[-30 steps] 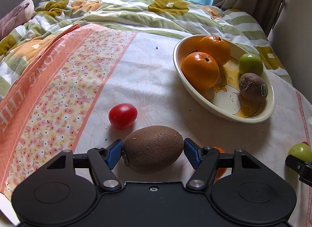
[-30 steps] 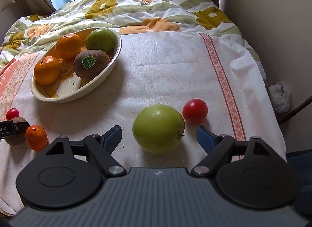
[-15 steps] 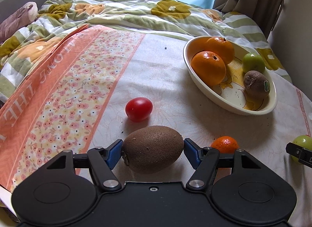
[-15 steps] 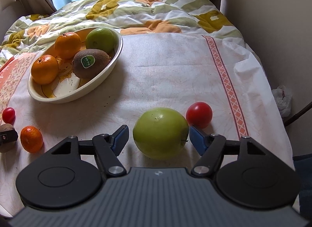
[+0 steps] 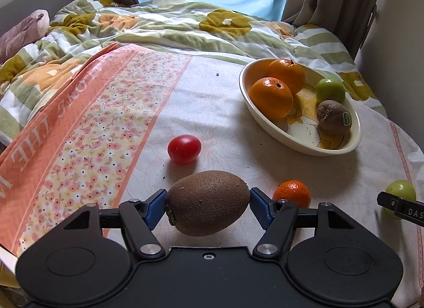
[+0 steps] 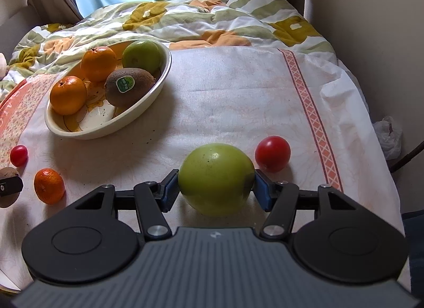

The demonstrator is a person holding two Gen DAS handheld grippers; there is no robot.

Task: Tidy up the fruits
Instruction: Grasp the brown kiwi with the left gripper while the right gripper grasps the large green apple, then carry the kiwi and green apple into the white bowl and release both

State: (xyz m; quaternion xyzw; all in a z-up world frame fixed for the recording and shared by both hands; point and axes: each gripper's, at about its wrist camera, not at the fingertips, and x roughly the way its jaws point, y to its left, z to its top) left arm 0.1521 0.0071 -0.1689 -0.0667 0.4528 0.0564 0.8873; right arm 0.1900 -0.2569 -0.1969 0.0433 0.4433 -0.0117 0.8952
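We've got the left hand-held gripper (image 5: 208, 206) clamped on a kiwi (image 5: 208, 202), blue pads on both ends, fruit lengthwise across the jaws; it looks lifted off the cloth, prob. so it can go straight to the bowl (image 5: 288, 141). Far left, the folded pink floral cloth (image 5: 79, 133) covers that side of the worktop, its edge low in the left view. A small tomato (image 5: 184, 149) sits just ahead of the kiwi, and a mandarin (image 5: 292, 193) just beside the right pad, so we'd go up first, not fwd.

The bowl is further back and to the right in that view, w/ two oranges (image 5: 271, 97), a green apple (image 5: 330, 90) and a stickered kiwi (image 5: 334, 117) inside. Free room in it is at the near side, where the bottom shows bare.

The right hand-held gripper (image 6: 216, 187) is closed on a second green apple (image 6: 216, 178), pads at its widest part, resting on or barely above the cloth; can't tell which. Another tomato (image 6: 272, 153) sits near its right pad, apart. The cloth drops off at the right edge; open cloth between apple and bowl gives a clear path.
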